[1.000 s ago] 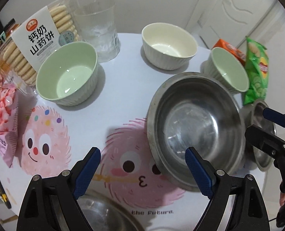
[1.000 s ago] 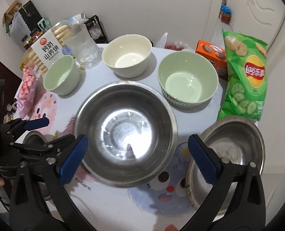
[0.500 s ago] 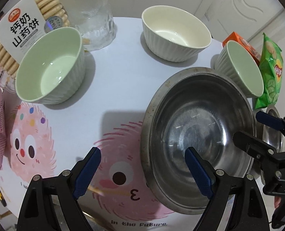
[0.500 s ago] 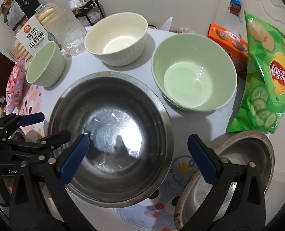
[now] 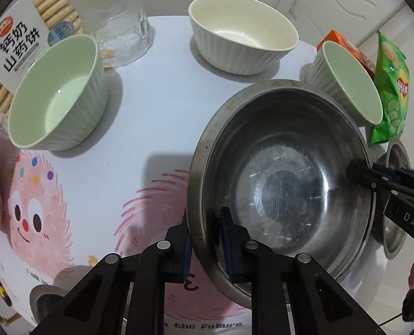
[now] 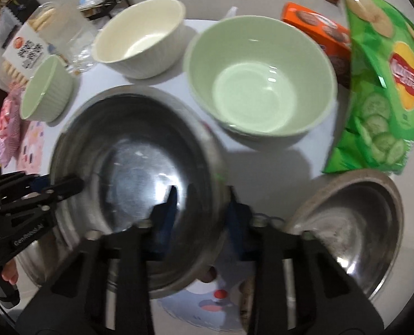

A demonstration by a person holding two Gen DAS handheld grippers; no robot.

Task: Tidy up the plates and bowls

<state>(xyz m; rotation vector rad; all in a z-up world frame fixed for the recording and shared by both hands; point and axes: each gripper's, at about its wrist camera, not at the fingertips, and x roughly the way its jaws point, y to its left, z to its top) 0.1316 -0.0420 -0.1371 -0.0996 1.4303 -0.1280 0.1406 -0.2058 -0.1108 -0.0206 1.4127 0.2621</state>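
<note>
At table centre, big steel bowl: left gripper & right gripper both closing, jaws straddling opp. rims, wall between pads.

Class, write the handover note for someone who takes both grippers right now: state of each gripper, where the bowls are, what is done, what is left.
Left gripper: jaws closing over the near-left rim of the large steel bowl, one finger inside, one outside.
Right gripper: jaws closing over the opposite rim of the same bowl.
Two green bowls and the cream bowl stand apart on the table. A second steel bowl sits at the right edge.
Done: both grippers are on the bowl.
Left: lift it; nothing is stacked yet.
</note>
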